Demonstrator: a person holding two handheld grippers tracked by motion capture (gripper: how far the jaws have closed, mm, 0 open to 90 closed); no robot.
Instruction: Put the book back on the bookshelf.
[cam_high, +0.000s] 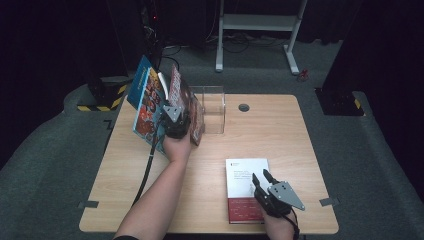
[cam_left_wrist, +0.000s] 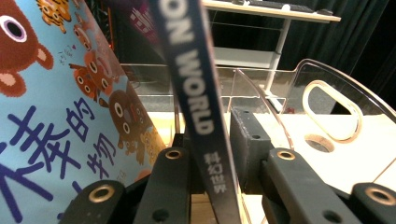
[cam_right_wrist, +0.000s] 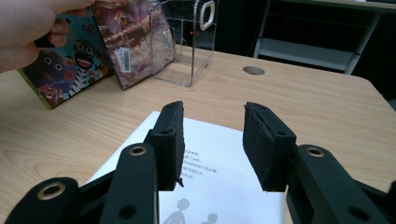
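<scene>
Magazine upright in the left jaws, just left of the clear holder.

High view: left gripper (cam_high: 176, 119) holds the magazine (cam_high: 181, 97) upright beside the acrylic holder (cam_high: 212, 107).
Left gripper view: jaws clamped on its spine, holder right.
Right gripper view: right gripper (cam_right_wrist: 212, 140) gapes, empty, over the white book (cam_right_wrist: 219, 179).

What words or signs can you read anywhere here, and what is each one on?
"ON WORLD", cut off at the top, then 科幻世界: spine of the magazine clamped in the left claw.
Large blue Chinese characters: blue picture book, cut off, not readable whole.
Barcode: magazine's back cover, digits too small.
Print on the white and red book under the right claw: too small.
</scene>
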